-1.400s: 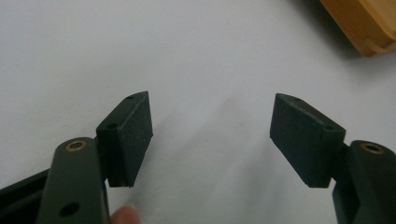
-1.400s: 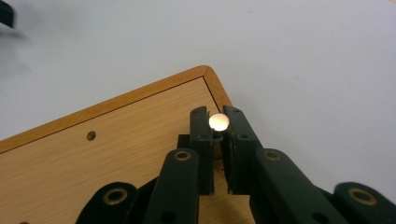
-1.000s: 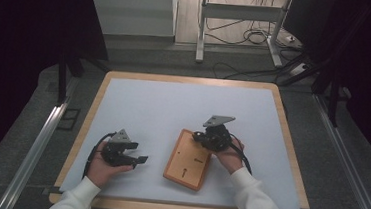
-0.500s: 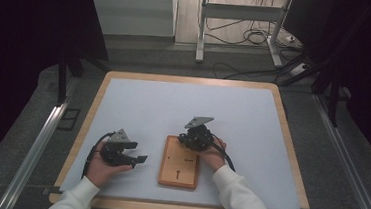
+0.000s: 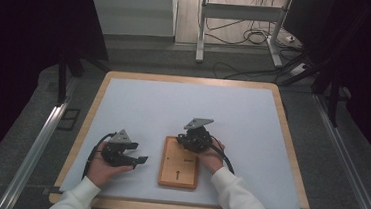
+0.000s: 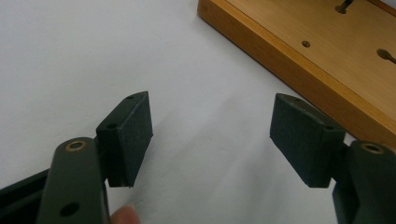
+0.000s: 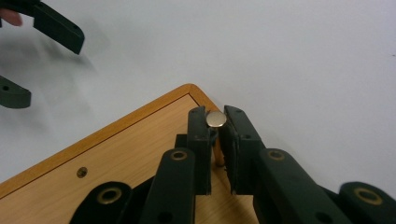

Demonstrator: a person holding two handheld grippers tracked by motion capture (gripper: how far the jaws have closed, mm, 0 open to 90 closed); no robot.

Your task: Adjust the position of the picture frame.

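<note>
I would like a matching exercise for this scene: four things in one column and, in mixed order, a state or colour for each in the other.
Things:
1. left gripper
2. right gripper
3. wooden board
4. table surface

States or colours:
A. pale, matte white
B. lies flat, printed with black arrows
C. jaws apart, nothing between them
D. jaws closed on a small metal pin at the board's corner

Pairs: 1-C, 2-D, 3-B, 4-A

Wooden board (image 5: 179, 163) flat on table, metal peg (image 7: 215, 119) upright at its corner
</note>
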